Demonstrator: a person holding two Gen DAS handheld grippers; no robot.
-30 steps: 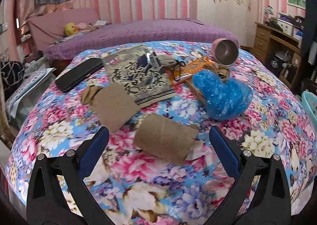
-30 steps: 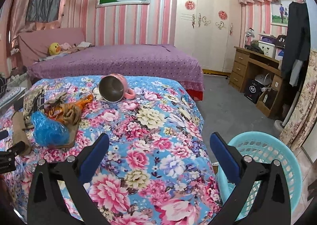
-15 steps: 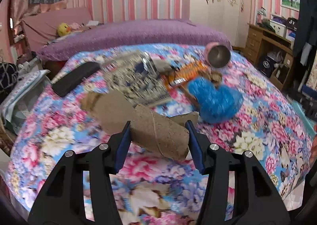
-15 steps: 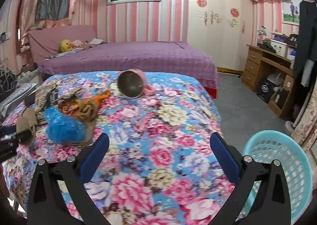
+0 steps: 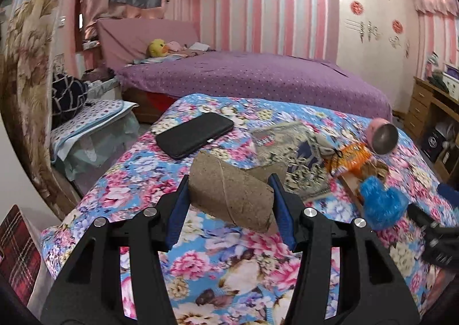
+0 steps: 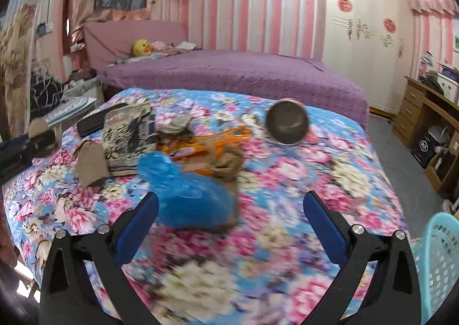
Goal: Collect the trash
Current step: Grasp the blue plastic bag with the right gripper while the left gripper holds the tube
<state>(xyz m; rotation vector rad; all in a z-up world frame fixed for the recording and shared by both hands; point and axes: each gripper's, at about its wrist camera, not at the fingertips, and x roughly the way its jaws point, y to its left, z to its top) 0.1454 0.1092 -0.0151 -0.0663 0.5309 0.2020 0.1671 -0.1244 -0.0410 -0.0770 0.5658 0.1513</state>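
Left gripper (image 5: 231,196), left wrist view: both blue pads are clamped on the ends of a brown cardboard roll (image 5: 229,197), which is held clear above the floral bedspread (image 5: 200,267). One second ago the same fingers stood wide apart with the roll lying on the spread between them; half a second ago they had closed on it low over the cloth. The view is now turned toward the left edge of the bed, so the black phone (image 5: 195,134) lies just beyond the roll and the printed magazine (image 5: 289,150) to its right. Further right lie the orange wrapper (image 5: 348,157), the crumpled blue plastic bag (image 5: 381,203) and the pink cup (image 5: 383,138) on its side.

Right gripper (image 6: 231,217), right wrist view: the fingers are spread wide with nothing between the pads, hanging low over the spread; the left pad is just beside the blue plastic bag (image 6: 189,196). In both earlier frames the bag lay well to the left and farther away. A second flattened cardboard piece (image 6: 91,163) lies left of the bag, against the magazine (image 6: 126,135). The foreground is blurred. The turquoise basket (image 6: 439,262) stands at the lower right, beside the bed. The purple bed (image 6: 229,75) lies behind.
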